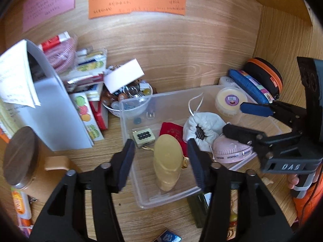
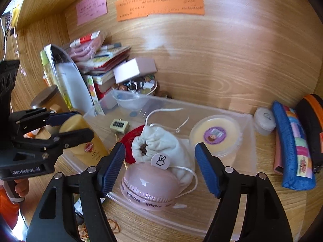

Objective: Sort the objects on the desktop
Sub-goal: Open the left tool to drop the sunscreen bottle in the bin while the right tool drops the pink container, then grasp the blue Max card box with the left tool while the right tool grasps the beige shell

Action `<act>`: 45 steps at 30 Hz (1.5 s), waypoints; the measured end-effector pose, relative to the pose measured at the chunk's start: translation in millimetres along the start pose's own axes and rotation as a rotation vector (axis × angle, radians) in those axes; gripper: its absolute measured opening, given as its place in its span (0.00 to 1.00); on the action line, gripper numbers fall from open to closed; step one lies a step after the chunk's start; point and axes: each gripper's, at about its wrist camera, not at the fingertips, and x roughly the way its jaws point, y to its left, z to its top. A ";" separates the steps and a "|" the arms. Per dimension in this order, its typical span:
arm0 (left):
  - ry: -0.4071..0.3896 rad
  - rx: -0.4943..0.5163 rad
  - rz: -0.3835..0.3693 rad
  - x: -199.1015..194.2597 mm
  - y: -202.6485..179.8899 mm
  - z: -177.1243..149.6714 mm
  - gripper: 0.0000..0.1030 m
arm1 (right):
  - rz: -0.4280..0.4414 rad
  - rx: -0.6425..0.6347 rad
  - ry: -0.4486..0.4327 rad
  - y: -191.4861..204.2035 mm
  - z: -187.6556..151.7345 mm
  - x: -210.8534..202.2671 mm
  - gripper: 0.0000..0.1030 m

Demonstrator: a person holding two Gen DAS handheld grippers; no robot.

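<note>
A clear plastic bin (image 1: 131,173) (image 2: 248,119) sits on the wooden desk. In it stand a gold UV sunscreen bottle (image 1: 166,161) (image 2: 86,141), a white drawstring pouch (image 1: 203,129) (image 2: 161,141), a pink round Hyatoor device (image 1: 230,153) (image 2: 149,183), a round yellow lidded tub (image 1: 231,100) (image 2: 215,135), a red pouch (image 1: 173,131) and a small combination lock (image 1: 143,137) (image 2: 119,126). My left gripper (image 1: 161,157) (image 2: 69,125) is open, its pads either side of the bottle's top without touching. My right gripper (image 2: 159,167) (image 1: 240,119) is open above the pink device.
Left of the bin are a white folder (image 1: 50,109), snack packets (image 1: 88,117), a bowl of beads (image 1: 129,96) with a white box (image 1: 123,77) on it, and a dark-lidded jar (image 1: 20,157). Right are a blue pencil case (image 2: 292,147) and a black-orange case (image 2: 311,125). Sticky notes (image 2: 159,3) hang on the back wall.
</note>
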 end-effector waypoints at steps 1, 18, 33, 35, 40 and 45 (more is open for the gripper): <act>-0.006 -0.002 -0.001 -3.8 0.7 -0.1 0.60 | -0.004 0.001 -0.009 0.2 1.2 -4.9 0.68; -0.073 -0.027 0.054 -68.2 1.4 -25.0 0.90 | -0.061 0.027 -0.080 14.3 -32.8 -83.5 0.71; 0.026 -0.043 0.064 -66.6 6.1 -80.4 0.90 | -0.094 0.094 -0.018 12.2 -96.7 -94.8 0.71; 0.048 -0.043 0.059 -61.6 6.5 -88.6 0.90 | -0.094 0.103 -0.007 11.1 -104.9 -93.2 0.71; 0.108 -0.039 0.058 -45.5 8.6 -108.7 0.90 | -0.090 0.128 0.030 7.6 -122.2 -85.7 0.71; 0.137 -0.030 0.043 -37.3 7.8 -120.5 0.89 | -0.085 0.139 0.071 5.8 -133.4 -75.1 0.71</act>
